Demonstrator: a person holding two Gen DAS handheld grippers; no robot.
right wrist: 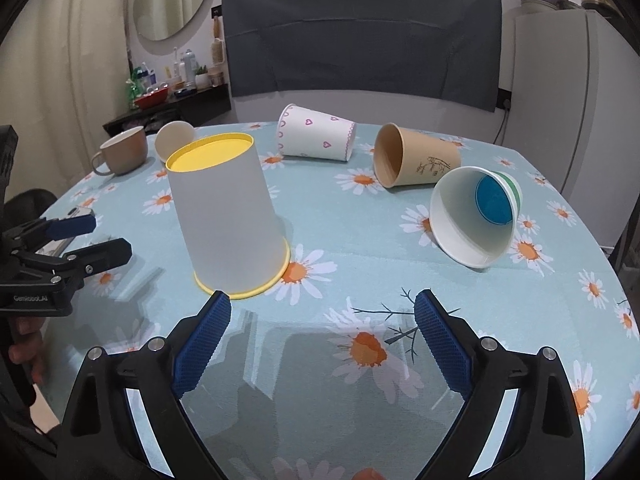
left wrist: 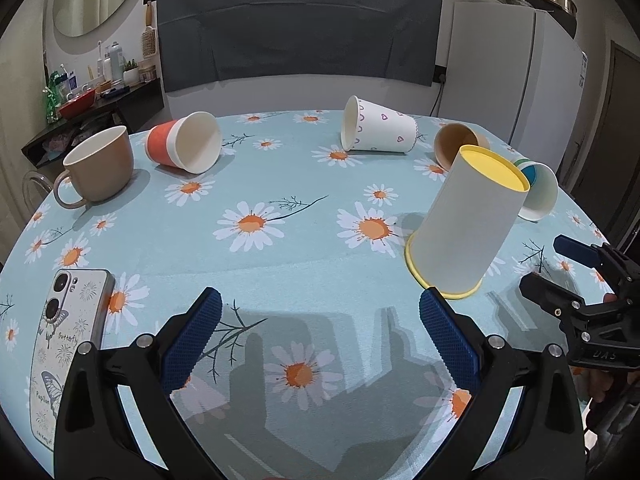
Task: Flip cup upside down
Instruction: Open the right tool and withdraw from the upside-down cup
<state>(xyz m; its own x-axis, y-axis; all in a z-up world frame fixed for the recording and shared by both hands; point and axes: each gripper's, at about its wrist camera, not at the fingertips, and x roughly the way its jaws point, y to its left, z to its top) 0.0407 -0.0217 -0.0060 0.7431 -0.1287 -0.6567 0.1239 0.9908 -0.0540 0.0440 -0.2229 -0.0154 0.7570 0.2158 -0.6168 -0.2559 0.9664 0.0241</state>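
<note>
My fingers stood wide apart on both sides, holding nothing: the left gripper [left wrist: 320, 338] hovered over the near edge of the table [left wrist: 304, 248], and the right gripper [right wrist: 322, 338] hovered low over the same edge, a little further to my right. Each showed at the side of the other's view, jaws parted.

The yellow-rimmed white cup [right wrist: 230, 216] stood just beyond my right gripper's left finger, mouth down on the cloth, its yellow base up. It looked already flipped, though it leaned in both views, which may have been the lens. I judged it a paper cup: very light, thin-walled, easy to crush or tip with a nudge. Any further hold should be taken gently across the middle of the wall, not at the rim.

I counted six cups besides the mug. One stood inverted, the yellow one. Five lay on their sides: the orange-banded cup [left wrist: 186, 142] toward the far left, the heart-print cup [right wrist: 316, 132] at the far edge, the brown cup [right wrist: 416, 160] beside it, the green-striped cup with a blue bottom [right wrist: 476, 216] toward the right edge. One tan mug [left wrist: 100, 166] stood upright at the left edge, and one phone [left wrist: 66, 340] lay face down at the near left corner.
</note>
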